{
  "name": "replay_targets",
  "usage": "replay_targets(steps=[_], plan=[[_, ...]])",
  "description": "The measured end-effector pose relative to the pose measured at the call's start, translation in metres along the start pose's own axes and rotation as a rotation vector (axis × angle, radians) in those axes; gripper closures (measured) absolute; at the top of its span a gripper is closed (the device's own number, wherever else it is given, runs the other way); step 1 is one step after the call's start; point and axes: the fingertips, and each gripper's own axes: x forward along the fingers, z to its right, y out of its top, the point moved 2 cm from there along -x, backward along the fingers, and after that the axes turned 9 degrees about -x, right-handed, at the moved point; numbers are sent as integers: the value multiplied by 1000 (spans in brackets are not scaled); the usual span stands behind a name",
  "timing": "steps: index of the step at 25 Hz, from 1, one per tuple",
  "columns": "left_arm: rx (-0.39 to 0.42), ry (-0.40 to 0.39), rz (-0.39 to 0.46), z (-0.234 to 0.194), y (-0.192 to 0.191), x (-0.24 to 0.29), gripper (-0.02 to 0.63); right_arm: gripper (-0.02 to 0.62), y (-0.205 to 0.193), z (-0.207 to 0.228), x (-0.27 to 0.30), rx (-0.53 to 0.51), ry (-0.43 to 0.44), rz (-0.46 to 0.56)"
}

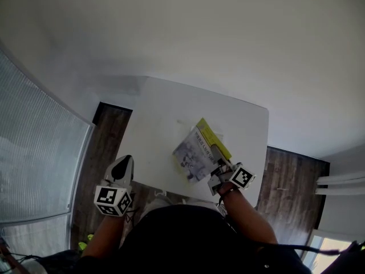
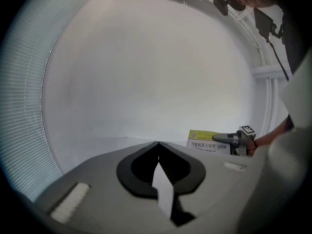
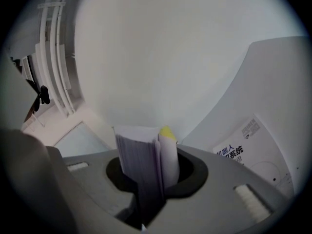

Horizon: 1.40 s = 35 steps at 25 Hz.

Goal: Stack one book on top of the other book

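Left gripper (image 1: 126,161) hangs closed, empty, beside the table (image 1: 171,104); right gripper (image 1: 219,154) clamps the yellow-topped book (image 1: 197,150) by one edge, near the white book (image 3: 248,150); that edge grip could let it swing and land askew.

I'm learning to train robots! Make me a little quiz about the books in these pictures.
1. Pick one: what is clamped in the right hand-held gripper? A a cup; B a book; C nothing.
2. True or false: the left hand-held gripper is shut with nothing in it.
3. Fill in the gap: the other book lies flat on the white ____.

Key: 1 B. 2 True. 3 table.
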Motion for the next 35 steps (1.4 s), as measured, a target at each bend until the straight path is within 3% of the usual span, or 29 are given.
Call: replay_targets(steps=[7, 16, 24, 35], plan=[[29, -8, -33, 19, -2, 17, 601, 506, 12, 29, -9, 22, -22, 24], [56, -29, -49, 19, 5, 16, 601, 506, 6, 61, -24, 134, -143, 90], [77, -38, -70, 33, 5, 27, 601, 508, -2, 79, -23, 134, -165, 33], [73, -27, -90, 25, 8, 30, 601, 508, -12, 105, -32, 188, -255, 33]])
